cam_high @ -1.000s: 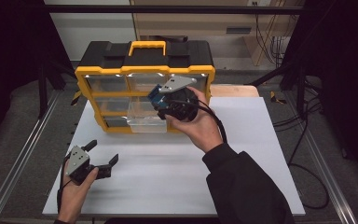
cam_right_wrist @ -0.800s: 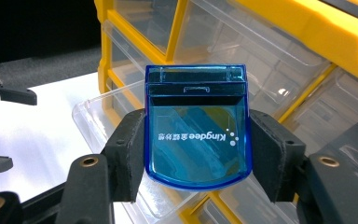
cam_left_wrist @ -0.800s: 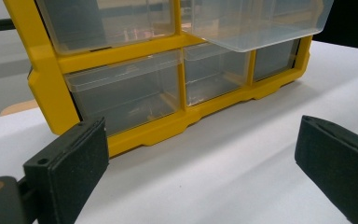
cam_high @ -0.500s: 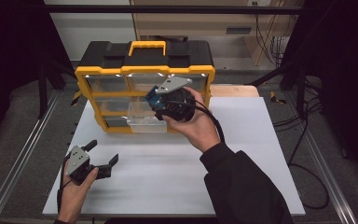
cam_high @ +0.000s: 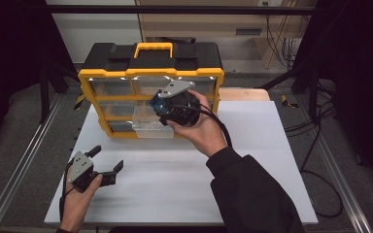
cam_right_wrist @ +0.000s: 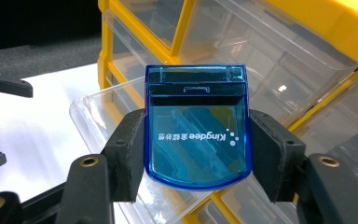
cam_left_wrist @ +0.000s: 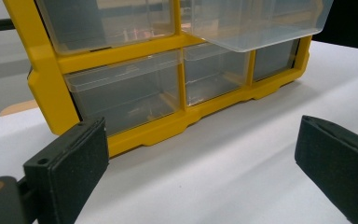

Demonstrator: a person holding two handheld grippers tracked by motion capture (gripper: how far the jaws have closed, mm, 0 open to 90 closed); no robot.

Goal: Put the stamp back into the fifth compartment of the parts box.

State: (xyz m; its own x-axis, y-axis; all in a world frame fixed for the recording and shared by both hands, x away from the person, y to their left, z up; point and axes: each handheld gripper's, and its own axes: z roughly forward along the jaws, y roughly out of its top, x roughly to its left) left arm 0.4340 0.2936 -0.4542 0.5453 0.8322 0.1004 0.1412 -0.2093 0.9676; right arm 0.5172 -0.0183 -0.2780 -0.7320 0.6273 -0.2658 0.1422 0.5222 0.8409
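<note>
My left gripper [cam_high: 108,162] sits nearest to me, low over the front left part of the white table top [cam_high: 252,160], held in my left hand [cam_high: 77,199]. Its two black jaws stand wide apart with nothing between them; in the left gripper view they frame bare white surface, one pad [cam_left_wrist: 74,158] at the lower left and the other at the right edge.

Farther out, my right hand [cam_high: 201,128] holds the right gripper [cam_high: 161,108] raised above the table, in front of the cabinet. Its jaws are closed on a small translucent blue plastic box with a hinged lid [cam_right_wrist: 196,128], and the pads press on both of its sides. The box stands upright between them, its darker lid end pointing away from me, with white "Kingdee" lettering on its face reading upside down in the right gripper view. In the high view the blue box [cam_high: 156,102] shows just at the gripper's tip.

Right below and beyond the box is a clear plastic drawer [cam_high: 148,125], pulled part way out of the lower row of the cabinet; the box hangs over it, apart from it as far as I can tell.

Behind that stands the yellow-framed organiser cabinet with clear drawers [cam_high: 150,74], on the far left part of the table, its black top carrying a yellow handle [cam_high: 153,47]. In the left gripper view its lower drawers [cam_left_wrist: 126,91] are shut and the pulled-out one juts forward above them.
</note>
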